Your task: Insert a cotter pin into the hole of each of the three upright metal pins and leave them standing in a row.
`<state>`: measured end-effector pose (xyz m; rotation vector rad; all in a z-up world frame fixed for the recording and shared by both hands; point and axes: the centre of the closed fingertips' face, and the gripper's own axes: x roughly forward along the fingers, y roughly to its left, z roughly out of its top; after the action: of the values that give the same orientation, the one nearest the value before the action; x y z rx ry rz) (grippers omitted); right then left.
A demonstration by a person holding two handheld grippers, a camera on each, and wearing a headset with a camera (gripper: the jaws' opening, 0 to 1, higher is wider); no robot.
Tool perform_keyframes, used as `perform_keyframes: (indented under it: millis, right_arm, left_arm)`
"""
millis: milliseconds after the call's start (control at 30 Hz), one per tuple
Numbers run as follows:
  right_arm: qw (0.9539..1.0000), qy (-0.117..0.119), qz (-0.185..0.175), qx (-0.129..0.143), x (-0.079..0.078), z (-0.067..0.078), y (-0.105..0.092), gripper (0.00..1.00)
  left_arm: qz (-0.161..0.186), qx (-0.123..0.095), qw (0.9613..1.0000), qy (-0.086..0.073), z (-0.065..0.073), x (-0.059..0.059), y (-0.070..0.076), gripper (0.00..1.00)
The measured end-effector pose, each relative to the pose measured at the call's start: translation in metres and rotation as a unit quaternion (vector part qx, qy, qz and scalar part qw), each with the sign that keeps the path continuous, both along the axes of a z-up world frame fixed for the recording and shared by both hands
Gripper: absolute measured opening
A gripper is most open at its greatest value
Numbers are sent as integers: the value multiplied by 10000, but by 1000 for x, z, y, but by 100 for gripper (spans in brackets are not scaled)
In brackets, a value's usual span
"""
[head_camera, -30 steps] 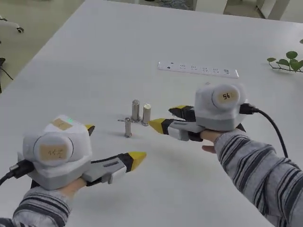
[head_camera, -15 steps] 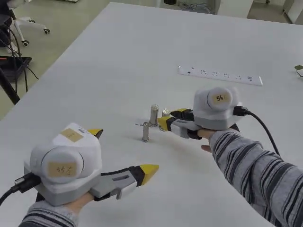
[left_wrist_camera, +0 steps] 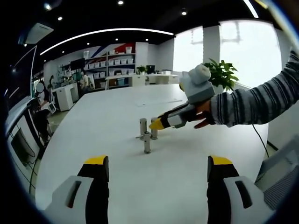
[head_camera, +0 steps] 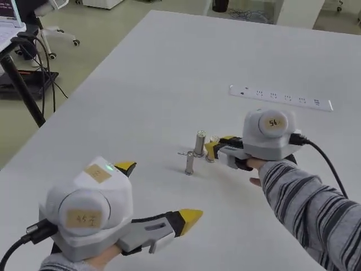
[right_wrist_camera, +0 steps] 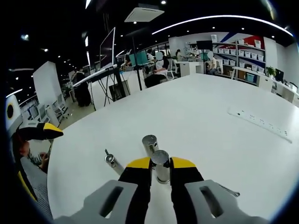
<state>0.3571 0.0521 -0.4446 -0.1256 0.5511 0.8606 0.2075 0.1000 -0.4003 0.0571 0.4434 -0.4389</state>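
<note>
Grips the right rear pin [right_wrist_camera: 160, 161] in the right claw [right_wrist_camera: 161, 167], one yellow tip pressed against each side of the shaft and the pin's flat top just above the tips. Stands it upright on the white desk [head_camera: 141, 84]. Reaches in from the right side, with a striped sleeve [head_camera: 307, 209] behind the claw's grey body.

In the head view, places the left rear pin [head_camera: 199, 143] just left of the gripped one, also upright; cannot tell whether the two touch. Shows the front pin [head_camera: 190, 162] a little nearer the person and to the left, upright and apart from the other two. Carries a cotter pin [head_camera: 183, 153] through its upper part, sticking out sideways.

Holds the left claw [head_camera: 158, 190] low at the near left of the desk, well apart from all three pins, tips spread wide and gripping nothing. Looks from the left gripper view along those two tips straight at the pins, with the right claw coming in from the right.

Beyond the right claw, toward the far side: a white power strip [head_camera: 280, 97] lying flat. Beside the right tip in the right gripper view: a thin metal piece [right_wrist_camera: 229, 189] flat on the desk, too small to name.
</note>
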Motion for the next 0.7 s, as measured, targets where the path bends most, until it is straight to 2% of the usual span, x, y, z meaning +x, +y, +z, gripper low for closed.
perform_keyframes:
  millis: [167, 233, 333, 700]
  right_arm:
    - [9996, -176, -33, -233, -2, 3, -2, 8]
    - [9997, -67, -140, -209, -3, 3, -5, 8]
    - [9994, -129, -136, -305, -8, 1, -10, 8]
    - [9986, -207, 29, -485, -44, -1, -34, 8]
  left_arm:
    - [-54, 18, 10000, 42, -3, -4, -6, 85]
    - [-74, 3, 10000, 29, -2, -5, -7, 85]
    - [-81, 24, 10000, 16, -1, -5, -6, 85]
    - [-70, 25, 10000, 8, 0, -10, -5, 85]
